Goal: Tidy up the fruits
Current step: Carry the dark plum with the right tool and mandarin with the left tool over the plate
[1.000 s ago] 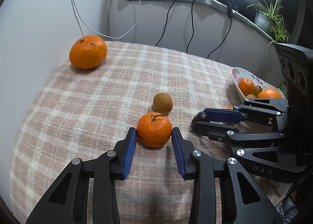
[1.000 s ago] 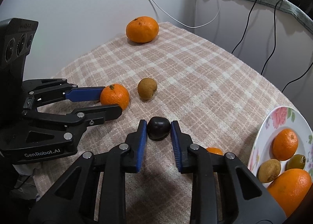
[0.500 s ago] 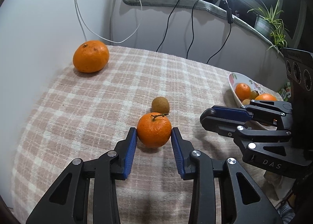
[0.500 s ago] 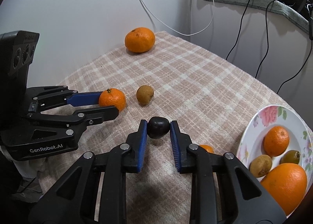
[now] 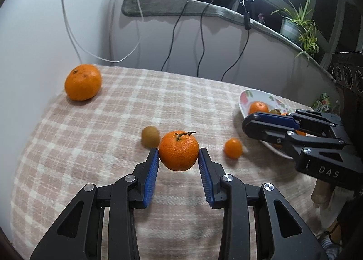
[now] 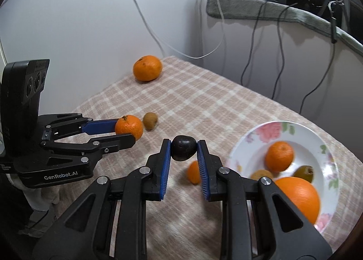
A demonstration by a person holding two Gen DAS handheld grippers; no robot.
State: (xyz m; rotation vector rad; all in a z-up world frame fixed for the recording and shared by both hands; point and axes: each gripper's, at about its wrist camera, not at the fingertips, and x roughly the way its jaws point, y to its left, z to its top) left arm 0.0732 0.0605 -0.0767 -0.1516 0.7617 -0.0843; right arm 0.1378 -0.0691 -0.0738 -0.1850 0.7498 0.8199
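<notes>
My left gripper is shut on a stemmed mandarin, held clear above the checked cloth; the same mandarin shows in the right wrist view. My right gripper is shut on a dark plum, lifted off the cloth beside the flowered plate. The plate holds a mandarin, a large orange and kiwis. On the cloth lie a kiwi, a small orange fruit and a big orange at the far left corner.
The checked cloth covers a table that ends at a white wall on the left. Cables hang down behind the far edge. A grey-covered ledge with a power strip, a ring light and a potted plant runs behind.
Both grippers have risen with their fruit, the mandarin and the plum leaving the cloth. The right gripper has swung toward the plate, and the small orange fruit beneath it has come into view.
</notes>
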